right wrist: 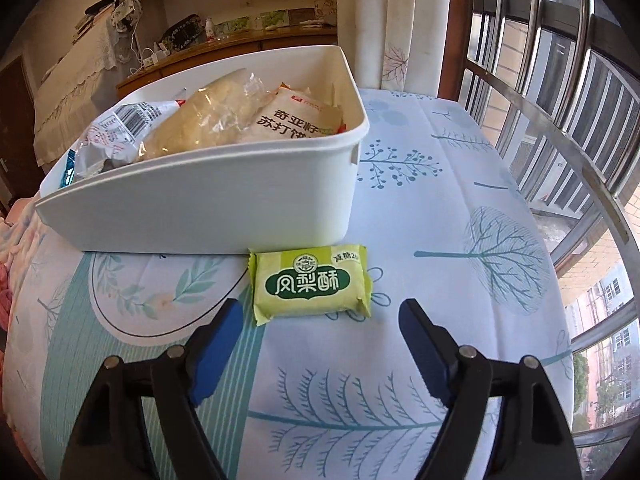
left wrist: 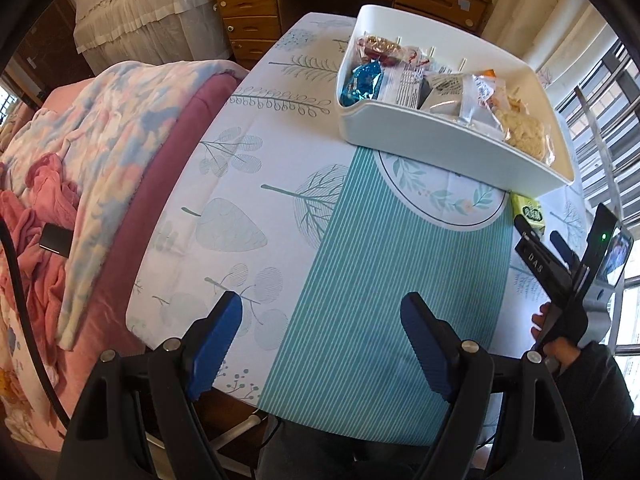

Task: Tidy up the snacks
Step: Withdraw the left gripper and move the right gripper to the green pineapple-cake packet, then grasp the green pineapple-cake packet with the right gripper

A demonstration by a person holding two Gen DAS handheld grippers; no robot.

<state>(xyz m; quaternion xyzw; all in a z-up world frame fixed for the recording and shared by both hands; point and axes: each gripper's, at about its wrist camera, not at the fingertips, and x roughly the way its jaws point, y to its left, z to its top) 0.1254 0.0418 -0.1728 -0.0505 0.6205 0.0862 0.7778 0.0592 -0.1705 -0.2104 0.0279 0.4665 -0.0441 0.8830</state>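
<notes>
A: How is the right tool (right wrist: pixel 320 344) held?

B: Angled down over the worktop (right wrist: pixel 460 208), jaws apart and empty; the left tool (left wrist: pixel 320 344) is likewise agape over bare cloth.

A: And the packet (right wrist: pixel 310 284)?

B: It lies flat just beyond the right fingertips, touching the bin (right wrist: pixel 208 208) wall. It is judged light, soft and crushable (a crinkly, slippery wrapper), so it is best pinched gently across its short sides. The bin behind is already filled with snacks.
</notes>
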